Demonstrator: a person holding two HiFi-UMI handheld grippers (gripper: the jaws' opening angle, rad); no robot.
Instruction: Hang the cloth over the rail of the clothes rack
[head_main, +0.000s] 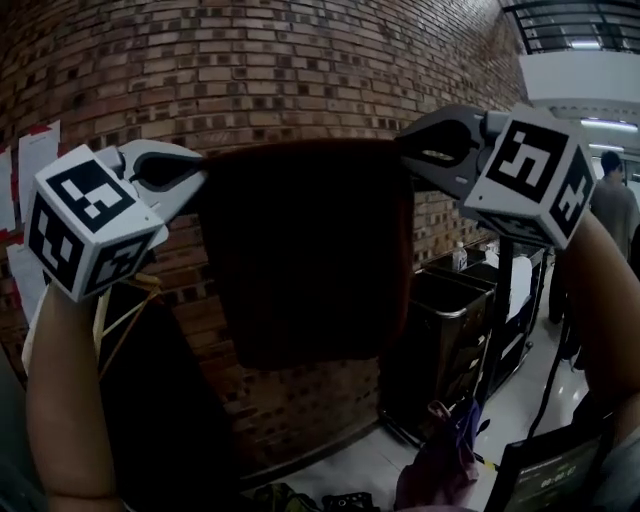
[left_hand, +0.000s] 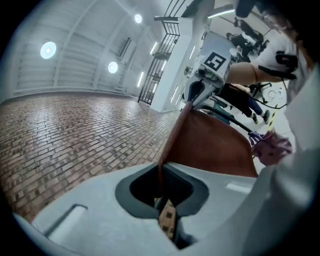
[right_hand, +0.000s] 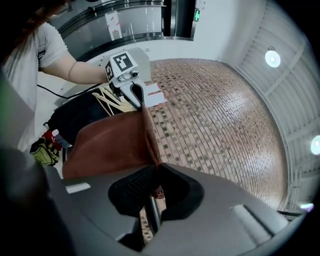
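The left gripper (head_main: 197, 182) at middle left and the right gripper (head_main: 403, 150) at upper right each clamp 1 top corner of the brown cloth (head_main: 305, 250), spread mid-frame before a brick wall (head_main: 250, 70). No rail shows; either thin corner pinch could slip.

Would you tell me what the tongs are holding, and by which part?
The cloth, stretched between them: the left tongs pinch its upper left corner, the right tongs its upper right corner.

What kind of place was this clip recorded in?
Probably an indoor hall or atrium of a large building: a tall curved red-brick wall, a railed upper balcony and round ceiling lights.
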